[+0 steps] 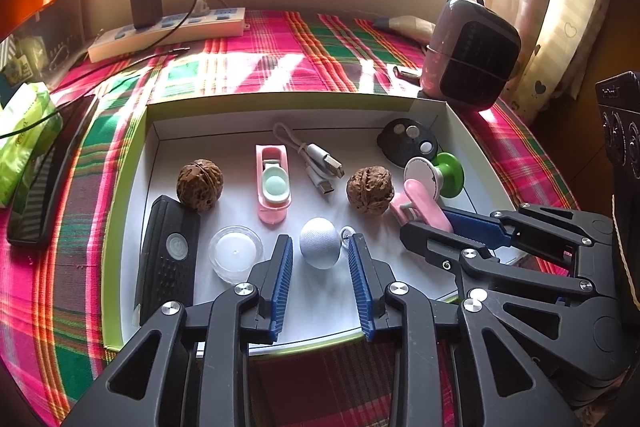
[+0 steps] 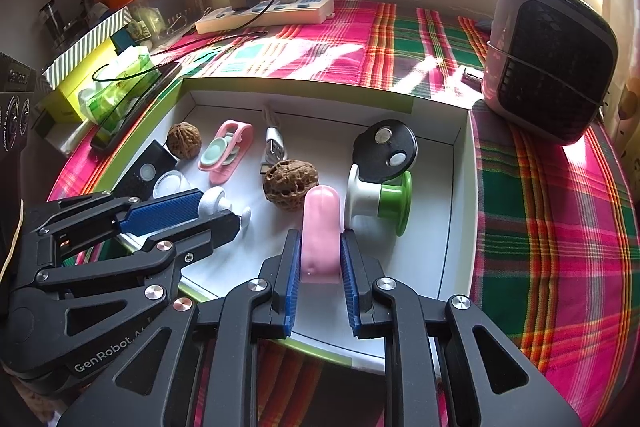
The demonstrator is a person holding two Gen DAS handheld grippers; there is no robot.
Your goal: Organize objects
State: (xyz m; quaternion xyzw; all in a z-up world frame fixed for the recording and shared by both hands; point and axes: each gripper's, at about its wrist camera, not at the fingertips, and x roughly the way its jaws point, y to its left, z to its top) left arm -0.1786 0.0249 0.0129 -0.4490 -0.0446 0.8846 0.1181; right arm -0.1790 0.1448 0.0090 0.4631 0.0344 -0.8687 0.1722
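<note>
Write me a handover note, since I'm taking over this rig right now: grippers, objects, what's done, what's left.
Left hand-held gripper: open, jaws either side of the grey ball, which sits on the floor of the box.
Right hand-held gripper: shut on the pink clip, low inside the box beside the green-and-white spool.
Done: two walnuts, the USB cable and the other small items lie in the box.
Left: set the clip down and let go, probably; then clear both grippers from the box.
</note>
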